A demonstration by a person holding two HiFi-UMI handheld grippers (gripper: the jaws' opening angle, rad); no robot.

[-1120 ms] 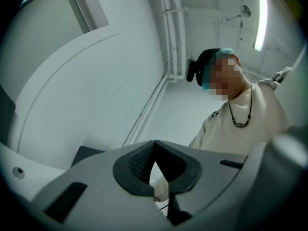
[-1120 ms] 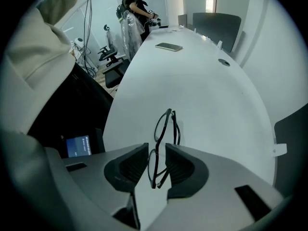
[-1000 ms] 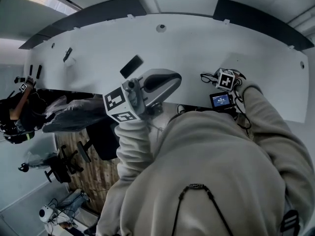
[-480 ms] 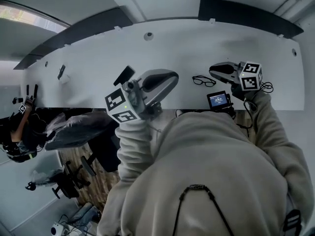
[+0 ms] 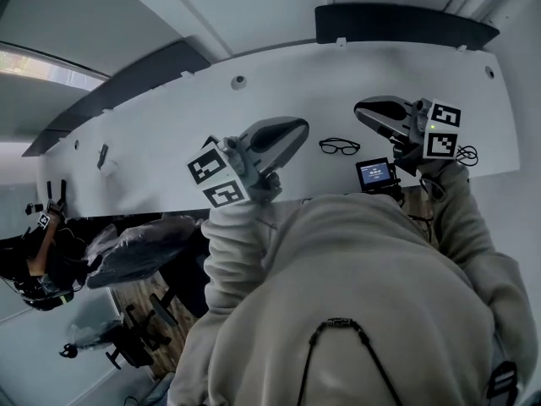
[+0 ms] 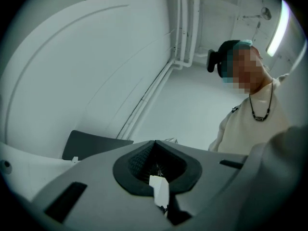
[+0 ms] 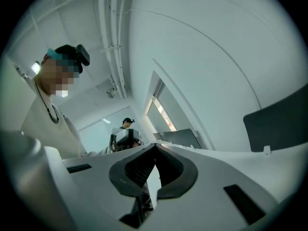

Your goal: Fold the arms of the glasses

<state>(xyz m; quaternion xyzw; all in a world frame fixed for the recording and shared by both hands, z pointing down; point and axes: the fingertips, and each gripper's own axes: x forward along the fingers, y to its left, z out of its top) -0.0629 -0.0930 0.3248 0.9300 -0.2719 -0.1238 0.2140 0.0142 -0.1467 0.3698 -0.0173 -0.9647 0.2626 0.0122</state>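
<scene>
On the white table (image 5: pixel 152 134) the glasses (image 5: pixel 339 146) lie alone, between the grippers and touching neither. The right gripper (image 5: pixel 362 108) has lifted off them, its jaws just snapped closed on nothing. The left gripper (image 5: pixel 300 126) hangs pinched together, empty too. It looks like a release, though the arms are too small to judge.

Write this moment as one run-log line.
left gripper: shut, empty | right gripper: just closed, empty | glasses: on table, not held

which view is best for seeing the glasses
Head view: the glasses lie in full sight on the white table, with nothing covering them. Neither the left gripper view nor the right gripper view shows the glasses at all.
</scene>
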